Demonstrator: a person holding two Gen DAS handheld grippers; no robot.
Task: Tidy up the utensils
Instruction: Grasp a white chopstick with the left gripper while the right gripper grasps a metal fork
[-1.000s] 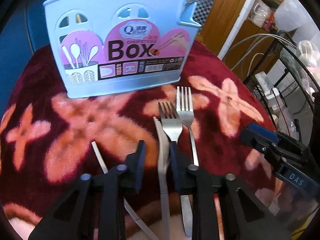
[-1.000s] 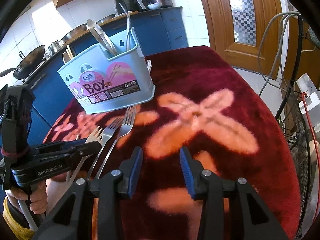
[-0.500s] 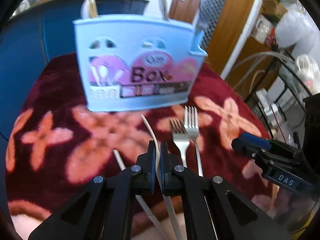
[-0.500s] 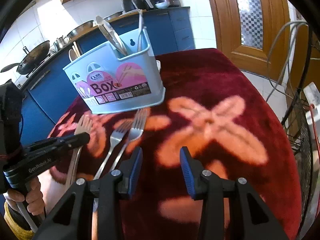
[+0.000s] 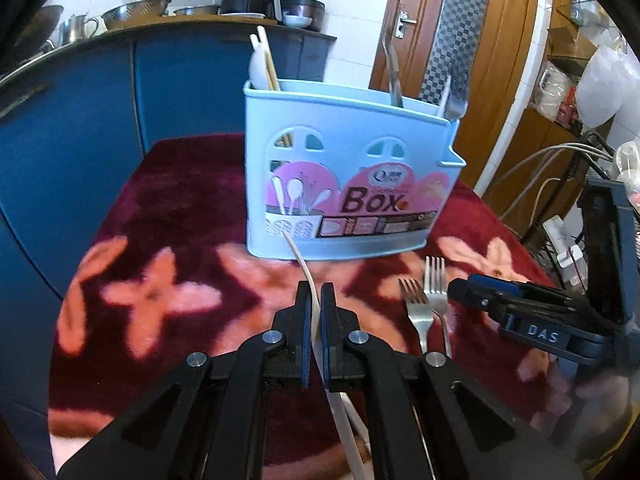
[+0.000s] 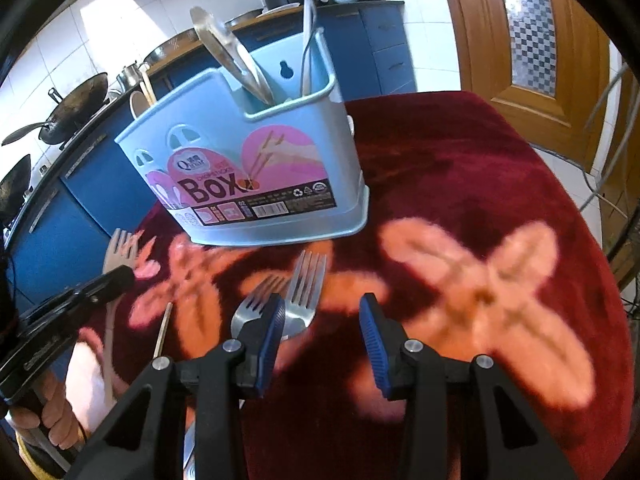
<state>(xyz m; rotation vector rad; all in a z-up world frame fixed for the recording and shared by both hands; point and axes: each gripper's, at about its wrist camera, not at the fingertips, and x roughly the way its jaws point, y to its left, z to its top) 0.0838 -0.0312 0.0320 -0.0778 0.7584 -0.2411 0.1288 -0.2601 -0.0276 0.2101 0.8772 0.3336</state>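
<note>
Left wrist view: the left gripper [image 5: 314, 300] is clamped on a thin pale fork [image 5: 301, 264] seen edge-on, its tip reaching toward the light blue utensil box [image 5: 352, 152] standing on the red flowered cloth [image 5: 168, 208]. Two metal forks [image 5: 424, 300] lie side by side on the cloth, just beside the right gripper [image 5: 472, 296].

Right wrist view: the right gripper [image 6: 320, 320] has its jaws apart, hovering over the two forks [image 6: 288, 292]. The box [image 6: 248, 168] holds several utensils upright.
</note>
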